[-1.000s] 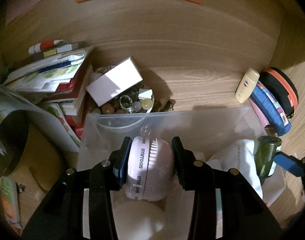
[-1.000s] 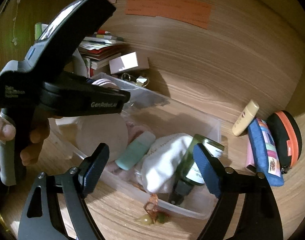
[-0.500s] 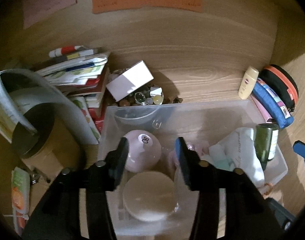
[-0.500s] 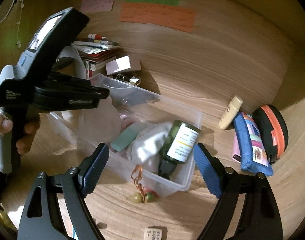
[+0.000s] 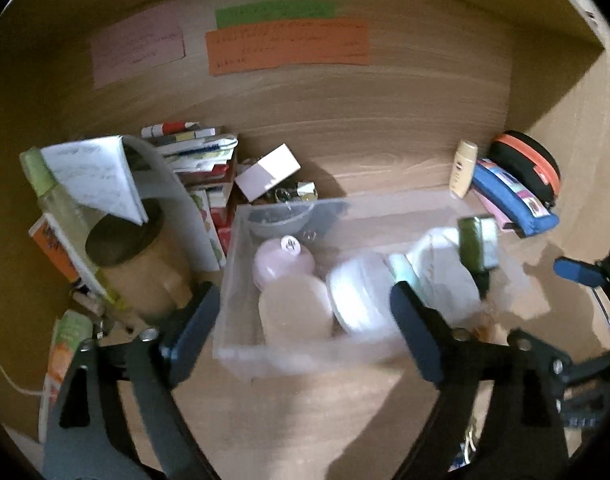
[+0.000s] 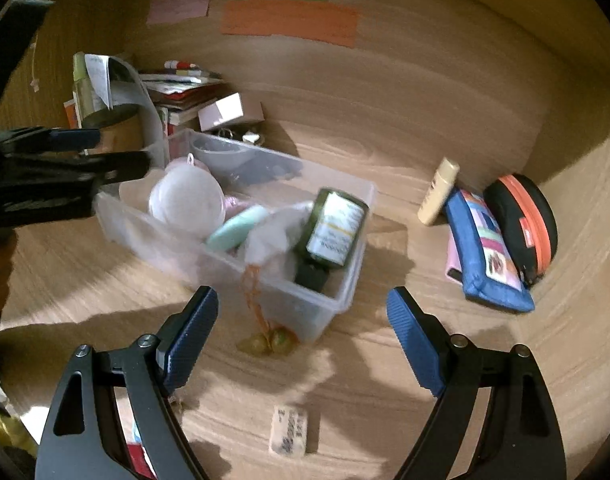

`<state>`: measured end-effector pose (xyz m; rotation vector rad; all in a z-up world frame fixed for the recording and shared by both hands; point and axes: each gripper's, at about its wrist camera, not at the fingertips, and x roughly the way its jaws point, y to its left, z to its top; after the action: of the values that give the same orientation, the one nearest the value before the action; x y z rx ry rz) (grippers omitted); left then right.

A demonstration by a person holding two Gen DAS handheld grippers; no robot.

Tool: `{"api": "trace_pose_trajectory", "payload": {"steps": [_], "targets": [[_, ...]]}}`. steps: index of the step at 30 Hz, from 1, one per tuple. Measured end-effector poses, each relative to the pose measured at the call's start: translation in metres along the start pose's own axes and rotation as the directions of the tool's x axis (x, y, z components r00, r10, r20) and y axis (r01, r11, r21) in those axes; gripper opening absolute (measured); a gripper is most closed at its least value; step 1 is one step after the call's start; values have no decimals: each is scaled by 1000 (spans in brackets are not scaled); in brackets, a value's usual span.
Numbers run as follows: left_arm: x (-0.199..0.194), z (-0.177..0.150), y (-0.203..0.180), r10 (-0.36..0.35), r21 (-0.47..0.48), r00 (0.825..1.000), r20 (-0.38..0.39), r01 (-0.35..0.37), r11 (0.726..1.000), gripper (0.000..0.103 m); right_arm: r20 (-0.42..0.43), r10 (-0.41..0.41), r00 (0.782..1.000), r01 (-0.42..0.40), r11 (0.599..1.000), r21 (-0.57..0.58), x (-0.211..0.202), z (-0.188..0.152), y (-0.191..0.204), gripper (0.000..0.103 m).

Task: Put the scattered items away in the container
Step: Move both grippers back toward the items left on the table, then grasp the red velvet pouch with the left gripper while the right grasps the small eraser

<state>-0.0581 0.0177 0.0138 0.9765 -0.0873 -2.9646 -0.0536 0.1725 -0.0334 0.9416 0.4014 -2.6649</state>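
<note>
You see a clear plastic container (image 6: 347, 280) with a dark green bottle (image 6: 331, 228) — white label — and a mint-green tube (image 6: 237, 232); beside it lies a blue patchwork pouch (image 6: 489, 256) — then a black, orange-zipped case (image 6: 525, 220).

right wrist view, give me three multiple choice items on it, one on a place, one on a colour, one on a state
1. Where does the small eraser lie?
A. in the bin
B. on the desk in front of the bin
C. on the books

2. What colour is the zip band on the black case?
A. orange
B. green
C. white

3. How does the right gripper stand?
A. shut on the bottle
B. shut on nothing
C. open, holding nothing

Answers: 1 B, it sits on bare wood nearer the camera than the bin. 2 A, an orange band runs round the case. 3 C, the pads stand wide apart with only desk between them.
</note>
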Motion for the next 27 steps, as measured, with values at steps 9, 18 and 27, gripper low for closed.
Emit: {"api": "trace_pose_trajectory", "payload": {"steps": [9, 18, 27], "targets": [[-17, -36, -9, -53, 2, 998, -43, 53, 999, 90, -27, 42, 999, -41, 999, 17, -18, -29, -5, 84], [-24, -75, -27, -120, -15, 984, -132, 119, 993, 90, -120, 33, 992, -28, 999, 46, -6, -62, -13, 84], [-42, -96, -68, -247, 4, 952, -180, 251, 968, 90, -128, 54, 990, -46, 997, 62, -2, -67, -20, 82]]}}
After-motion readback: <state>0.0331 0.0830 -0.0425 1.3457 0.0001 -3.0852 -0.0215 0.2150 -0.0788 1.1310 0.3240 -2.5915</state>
